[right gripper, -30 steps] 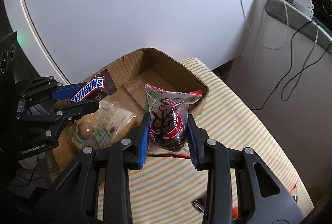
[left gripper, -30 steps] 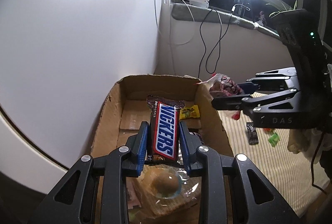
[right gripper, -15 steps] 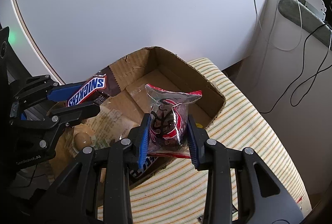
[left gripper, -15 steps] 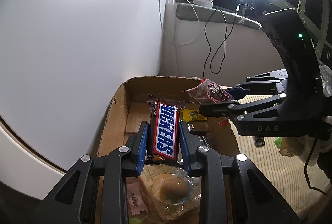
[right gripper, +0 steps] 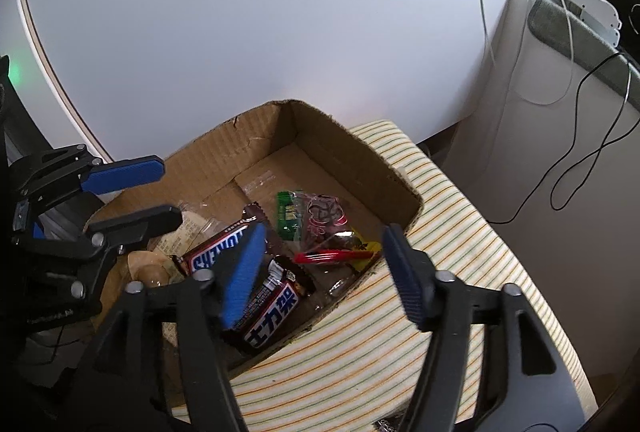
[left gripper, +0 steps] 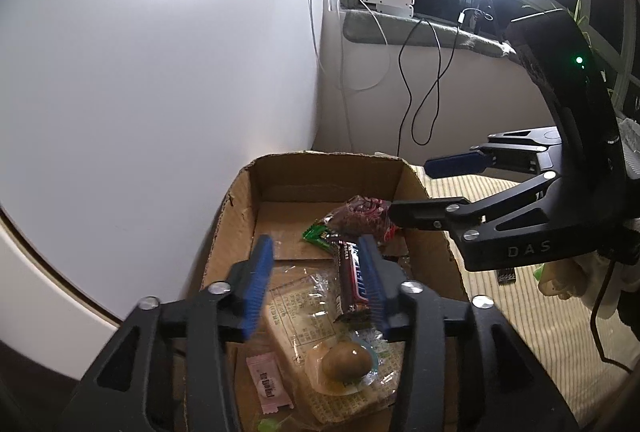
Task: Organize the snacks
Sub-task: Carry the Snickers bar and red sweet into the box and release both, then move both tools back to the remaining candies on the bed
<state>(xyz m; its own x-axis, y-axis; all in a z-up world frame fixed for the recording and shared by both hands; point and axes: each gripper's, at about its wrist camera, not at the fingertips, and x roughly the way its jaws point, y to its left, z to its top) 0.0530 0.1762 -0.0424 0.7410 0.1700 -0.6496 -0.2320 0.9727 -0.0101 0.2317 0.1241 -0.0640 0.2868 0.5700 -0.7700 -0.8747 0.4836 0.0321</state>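
An open cardboard box stands on a striped cloth. My left gripper is open above the box; a Snickers bar lies in the box beside its right finger. My right gripper is open over the box's near wall. A red and clear packet lies in the box on a green sachet. The right gripper also shows in the left wrist view.
The box also holds a second chocolate bar, a wrapped sandwich with an egg and a pink sachet. The striped cloth extends right. A white wall stands behind the box. Cables hang at the right.
Both grippers have opened. The Snickers bar and the red packet have dropped from them into the box.
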